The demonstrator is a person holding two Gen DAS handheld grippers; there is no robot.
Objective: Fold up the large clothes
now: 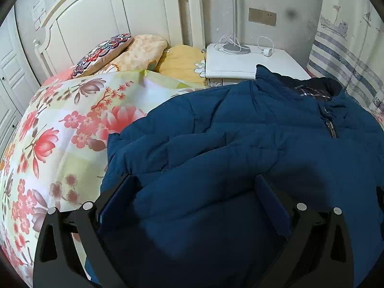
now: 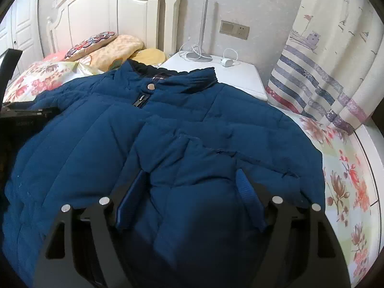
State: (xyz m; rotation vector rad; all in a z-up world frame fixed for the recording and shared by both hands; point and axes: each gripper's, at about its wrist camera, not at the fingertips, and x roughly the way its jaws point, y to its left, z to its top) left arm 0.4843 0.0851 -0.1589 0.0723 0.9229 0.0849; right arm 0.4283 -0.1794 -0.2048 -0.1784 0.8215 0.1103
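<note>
While both my left gripper (image 1: pixel 195 187) and right gripper (image 2: pixel 193 182) hover spread over the puffy blue quilted jacket (image 2: pixel 168 132), I should pinch matching hem corners below its collar.

Between the fingers of my left claw (image 1: pixel 196 187) lies the jacket (image 1: pixel 240 132): quilted blue cloth, matt and puffy, stitched in soft ridges; its collar lining (image 1: pixel 312 93) is a finer plaid fabric; beyond my right claw (image 2: pixel 192 182) the snap (image 2: pixel 151 86) shines like polished metal, the zipper pull (image 2: pixel 140 100) duller. My claw fingers (image 1: pixel 271 204) wear ribbed blue pads on smooth black plastic arms; left of my left claw the bedspread (image 1: pixel 60 144) is smooth printed cloth; far ahead, the headboard (image 1: pixel 108 19) is cream-painted wood, semi-gloss; the nightstand (image 1: pixel 240 62) top looks glossy white.
</note>
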